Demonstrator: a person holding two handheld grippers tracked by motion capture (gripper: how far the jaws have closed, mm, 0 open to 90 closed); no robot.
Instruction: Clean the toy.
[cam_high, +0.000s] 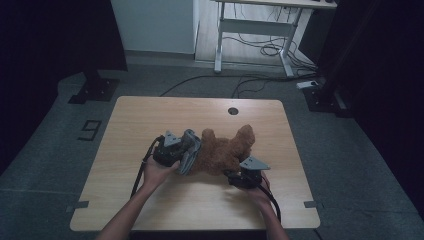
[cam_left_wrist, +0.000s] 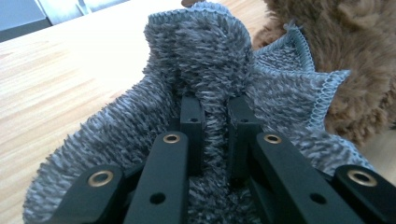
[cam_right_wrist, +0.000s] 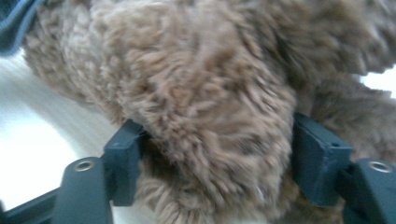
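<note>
A brown plush toy (cam_high: 225, 150) lies in the middle of the wooden table (cam_high: 200, 200). Against its left side is a grey fuzzy cloth (cam_high: 189, 151), and my left gripper (cam_high: 181, 152) is shut on it. In the left gripper view the jaws (cam_left_wrist: 215, 121) pinch a fold of the cloth (cam_left_wrist: 205, 51), with the plush toy (cam_left_wrist: 359, 56) just behind it to the right. My right gripper (cam_high: 236, 169) is at the toy's near right side. Its jaws (cam_right_wrist: 219, 163) press on either side of a thick furry part of the toy (cam_right_wrist: 196, 84).
A round cable hole (cam_high: 233, 110) sits near the table's far edge. Beyond the table are a white desk frame (cam_high: 255, 30), loose cables on the floor (cam_high: 260, 80) and two black stand bases (cam_high: 95, 90) (cam_high: 322, 97). Bare tabletop lies in front of the hands.
</note>
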